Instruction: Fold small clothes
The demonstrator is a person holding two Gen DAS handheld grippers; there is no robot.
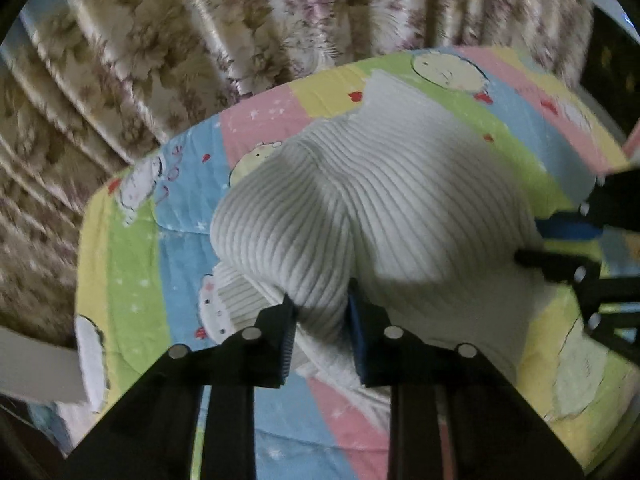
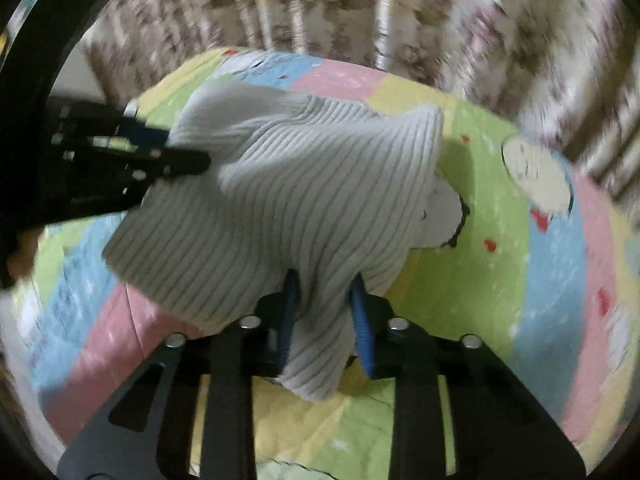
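Ribbed white garment (image 1: 380, 208) lies bunched on the striped cartoon bedspread (image 1: 132, 264), flowered curtains (image 1: 160, 40) behind. Left tool (image 1: 322, 332) pinches a fold at its near edge; right tool (image 2: 325, 320) grips another bunched corner.

Floral curtains (image 1: 168, 52) behind pastel cartoon bedspread (image 1: 132, 264)

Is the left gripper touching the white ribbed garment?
Touching: the left wrist view shows the left gripper pinching a fold of the white ribbed garment.
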